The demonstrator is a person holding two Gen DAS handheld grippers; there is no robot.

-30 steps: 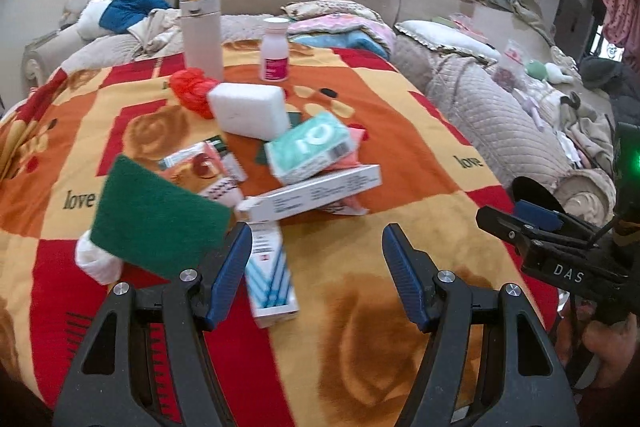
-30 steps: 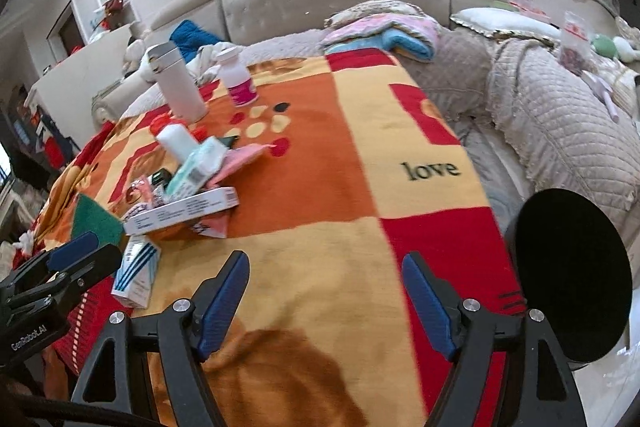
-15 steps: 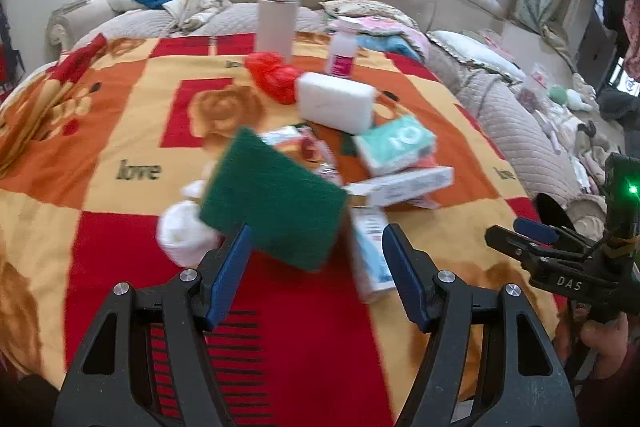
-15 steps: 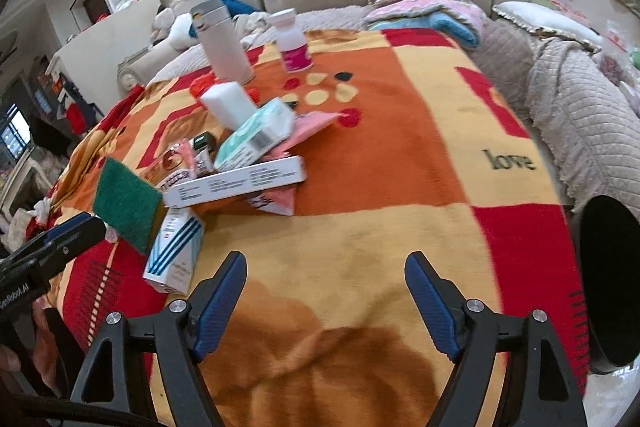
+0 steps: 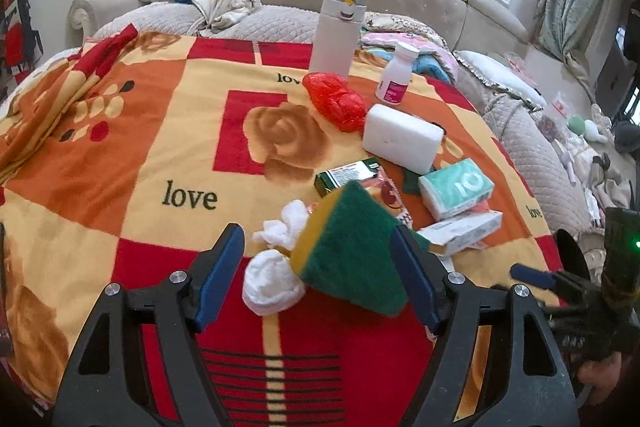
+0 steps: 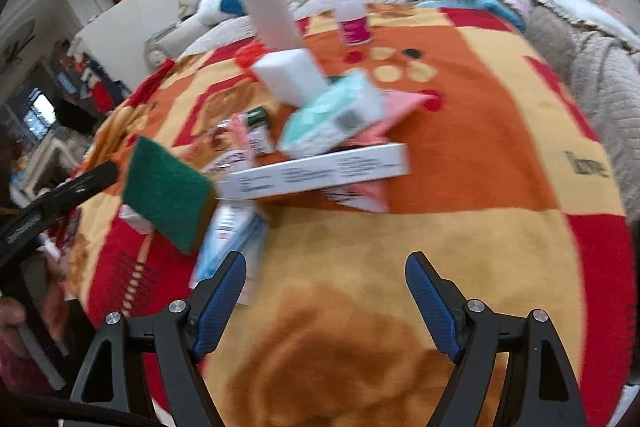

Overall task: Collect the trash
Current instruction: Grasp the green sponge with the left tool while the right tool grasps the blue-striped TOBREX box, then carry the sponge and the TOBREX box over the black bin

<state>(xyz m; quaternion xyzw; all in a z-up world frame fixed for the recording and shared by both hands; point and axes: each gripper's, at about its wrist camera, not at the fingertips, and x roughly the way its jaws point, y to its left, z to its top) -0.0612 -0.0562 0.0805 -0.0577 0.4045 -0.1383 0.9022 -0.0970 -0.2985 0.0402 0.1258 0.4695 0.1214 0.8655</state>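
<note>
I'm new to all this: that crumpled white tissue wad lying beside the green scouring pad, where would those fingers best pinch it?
Probably across the rounder near lump of the tissue wad, coming down from above. It is soft and squashable, and bare blanket lies on its left, while the green scouring pad crowds its right.

the left black two-finger gripper with blue pads [image 5: 318, 277] tilts downward, jaws opening. the right black blue-padded gripper [image 6: 326, 301] tilts down too, jaws spread, nothing between.
</note>
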